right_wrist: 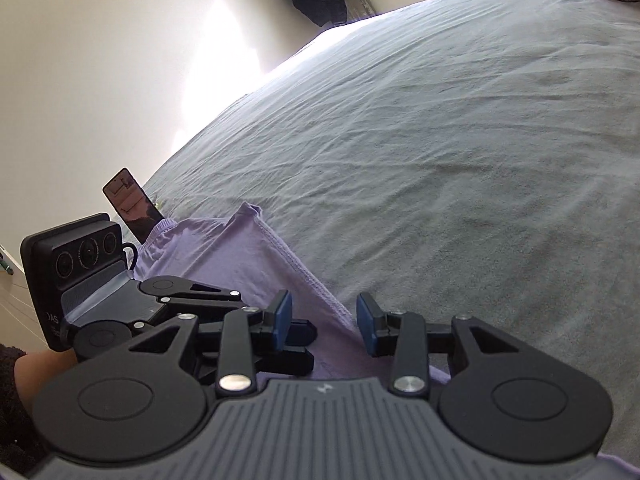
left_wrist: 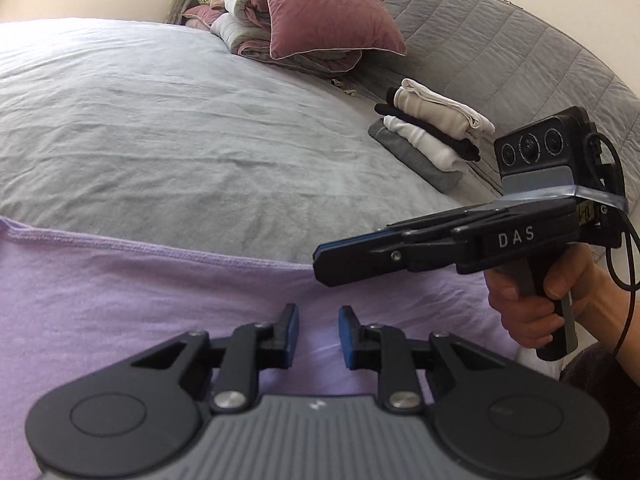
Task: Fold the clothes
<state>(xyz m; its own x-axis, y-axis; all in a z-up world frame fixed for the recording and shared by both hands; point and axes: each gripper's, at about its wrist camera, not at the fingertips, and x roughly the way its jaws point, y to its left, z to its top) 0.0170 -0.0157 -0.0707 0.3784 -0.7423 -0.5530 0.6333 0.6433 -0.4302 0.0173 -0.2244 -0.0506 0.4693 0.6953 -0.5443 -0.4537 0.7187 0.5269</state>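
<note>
We are in a home bedroom; a wide bed point(left_wrist: 160, 128) under a grey sheet fills both views; a mauve cushion point(left_wrist: 324, 8) leans on folded quilts point(left_wrist: 248, 16) by the quilted headboard point(left_wrist: 500, 40); folded clothes point(left_wrist: 432, 132) sit stacked near it; plain cream walls point(right_wrist: 100, 60) surround us.

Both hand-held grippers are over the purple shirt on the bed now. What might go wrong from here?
1. Neither hand-held gripper, left or right, pinches fabric yet; closing on the flat purple shirt could catch the grey bedsheet too.
2. The two sit close together and could bump.
3. A phone stands at the shirt's far end; dragging the shirt may topple it.
</note>
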